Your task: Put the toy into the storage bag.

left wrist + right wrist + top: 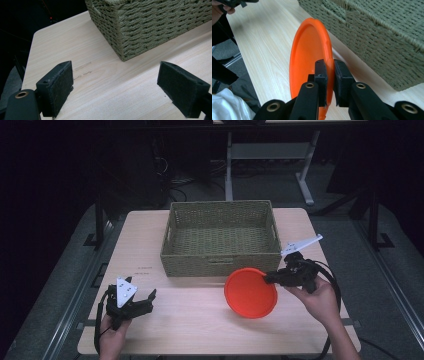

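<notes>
Fingers of the right gripper (330,75) are clamped on the rim of the orange plate (308,57), one pad on each face, so the plate hangs edge-on from the grip instead of lying flat; in the high view the plate (250,292) sits just ahead of the right gripper (272,278) toward table centre, tilted and apparently off the table (200,325), though contact at the low edge can't be ruled out. Rim pinch makes sense: a flat plate gives no other purchase for two jaws. Woven basket (220,237) is just beyond the fingertips and slightly to the side, its near wall (382,42) close beside the plate's rim, not touching as far as visible. Judging by that, the plate is headed into the basket, and it needs lift to clear the wall first. Risk: a thin edge grip lets the plate pivot or slip between the pads if swung fast. Left gripper (145,299) is parked low with jaws spread wide, nothing between its pads (58,87), bare tabletop ahead of them and the basket corner (125,47) further out. Looks idle, kept out of the transfer path.
</notes>
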`<state>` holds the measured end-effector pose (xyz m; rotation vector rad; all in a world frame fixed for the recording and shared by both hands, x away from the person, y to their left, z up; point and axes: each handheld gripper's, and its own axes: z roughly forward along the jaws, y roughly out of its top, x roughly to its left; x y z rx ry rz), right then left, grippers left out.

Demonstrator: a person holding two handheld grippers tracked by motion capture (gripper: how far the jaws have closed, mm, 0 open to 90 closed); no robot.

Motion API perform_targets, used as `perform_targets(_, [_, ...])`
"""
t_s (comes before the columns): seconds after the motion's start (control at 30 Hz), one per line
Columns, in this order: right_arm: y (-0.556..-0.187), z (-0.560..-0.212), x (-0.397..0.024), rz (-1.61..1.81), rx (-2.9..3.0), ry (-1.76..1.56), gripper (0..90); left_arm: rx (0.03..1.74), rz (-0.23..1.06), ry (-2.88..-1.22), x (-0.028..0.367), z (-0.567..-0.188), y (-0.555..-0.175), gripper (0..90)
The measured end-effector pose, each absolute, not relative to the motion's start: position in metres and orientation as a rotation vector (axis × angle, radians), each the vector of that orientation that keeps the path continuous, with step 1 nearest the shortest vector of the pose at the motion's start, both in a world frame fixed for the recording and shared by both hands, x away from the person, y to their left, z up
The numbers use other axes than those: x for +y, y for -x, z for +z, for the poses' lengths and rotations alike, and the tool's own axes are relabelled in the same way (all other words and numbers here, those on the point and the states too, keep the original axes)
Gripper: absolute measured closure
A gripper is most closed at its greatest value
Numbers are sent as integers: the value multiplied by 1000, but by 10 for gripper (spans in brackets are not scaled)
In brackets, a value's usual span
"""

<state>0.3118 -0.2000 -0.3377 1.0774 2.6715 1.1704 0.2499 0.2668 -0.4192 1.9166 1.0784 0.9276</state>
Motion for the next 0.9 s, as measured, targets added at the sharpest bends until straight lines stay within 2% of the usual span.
perform_targets(0.9, [-326,-292,-186,1180,2693,-993,817,1085,929,-1922,268,-418,-250,129])
